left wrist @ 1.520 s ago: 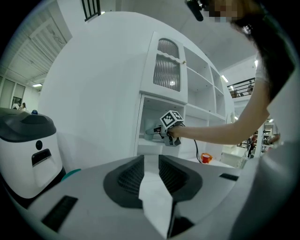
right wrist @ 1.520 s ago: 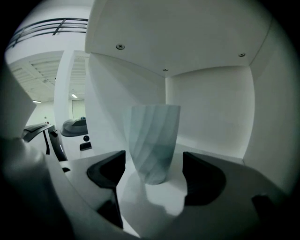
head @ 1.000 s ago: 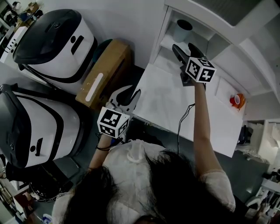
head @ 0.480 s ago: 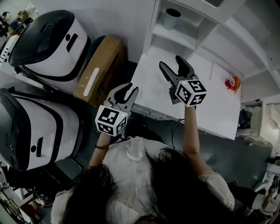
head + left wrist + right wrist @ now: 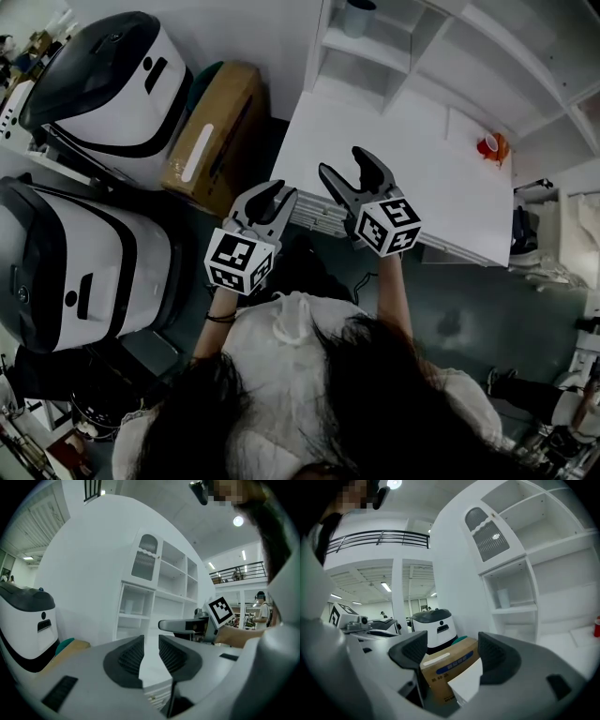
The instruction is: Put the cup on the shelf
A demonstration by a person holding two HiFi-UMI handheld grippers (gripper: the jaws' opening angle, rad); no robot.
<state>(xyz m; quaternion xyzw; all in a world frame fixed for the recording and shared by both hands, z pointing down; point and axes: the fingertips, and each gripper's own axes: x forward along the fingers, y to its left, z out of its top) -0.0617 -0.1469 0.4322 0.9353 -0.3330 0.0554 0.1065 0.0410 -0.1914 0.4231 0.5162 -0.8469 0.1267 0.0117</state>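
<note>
**Cup stands on shelf as both grippers hang at the worktop's edge**

A pale cup [image 5: 503, 598] stands upright in a lower compartment of the white shelf unit [image 5: 375, 52], alone on its board, well apart from both grippers; what it holds, if anything, cannot be made out. The right gripper [image 5: 452, 645] is held over the near edge of the white worktop [image 5: 422, 178] with its fingers spread wide and nothing between them; a closed cardboard box [image 5: 211, 131] and the worktop's corner show through the gap from beyond. The left gripper [image 5: 150, 644] sits just beside it, off the worktop's left corner, with its fingers only narrowly parted and gripping nothing. A small red-orange object [image 5: 489, 145] rests far back on the worktop, near the shelf unit's right side. The cardboard box, which bears a white and blue label strip, lies on the floor to the left of the worktop. Beside the box stands a large white-and-black machine [image 5: 103, 80], and a second machine [image 5: 75, 253] of the same kind stands nearer the person, whose dark hair [image 5: 328, 403] fills the bottom of the head view.
</note>
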